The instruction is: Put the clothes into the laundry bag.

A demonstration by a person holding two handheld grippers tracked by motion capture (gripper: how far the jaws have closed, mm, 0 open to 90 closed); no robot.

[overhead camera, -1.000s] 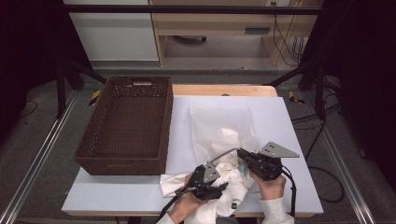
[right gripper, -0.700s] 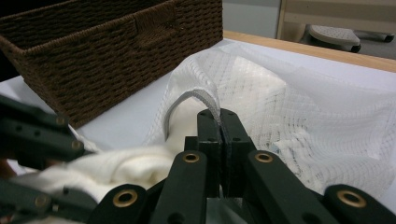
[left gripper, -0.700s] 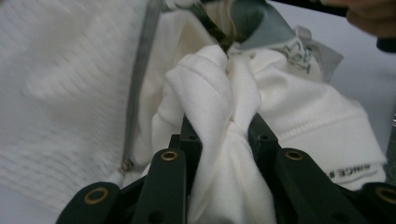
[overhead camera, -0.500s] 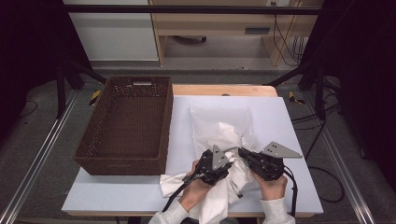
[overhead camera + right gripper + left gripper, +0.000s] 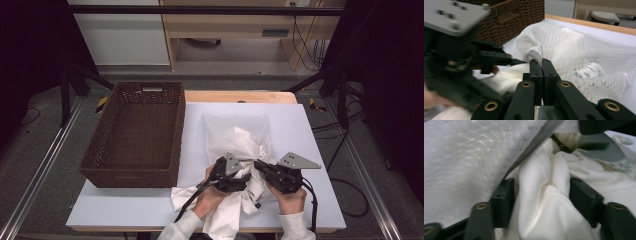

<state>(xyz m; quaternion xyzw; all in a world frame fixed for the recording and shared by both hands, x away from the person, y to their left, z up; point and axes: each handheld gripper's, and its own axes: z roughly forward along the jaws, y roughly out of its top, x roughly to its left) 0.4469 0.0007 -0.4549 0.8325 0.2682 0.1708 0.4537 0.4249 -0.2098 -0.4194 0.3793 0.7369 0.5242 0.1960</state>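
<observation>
A white mesh laundry bag (image 5: 235, 132) lay flat right of the wicker basket (image 5: 135, 132), crumpled cream cloth (image 5: 227, 212) bunched at its near opening.

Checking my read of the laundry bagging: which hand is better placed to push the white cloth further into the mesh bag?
Probably the left: left gripper straddles the white cloth; right gripper is pinching the mesh bag edge.

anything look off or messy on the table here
Nothing looks damaged or spilled. The white cloth lies crumpled at the table's near edge and hangs over it, half stuffed into the mesh bag. The right gripper pinches the bag's edge; the left gripper, jaws just opened, straddles the cloth. The basket sits square.
</observation>
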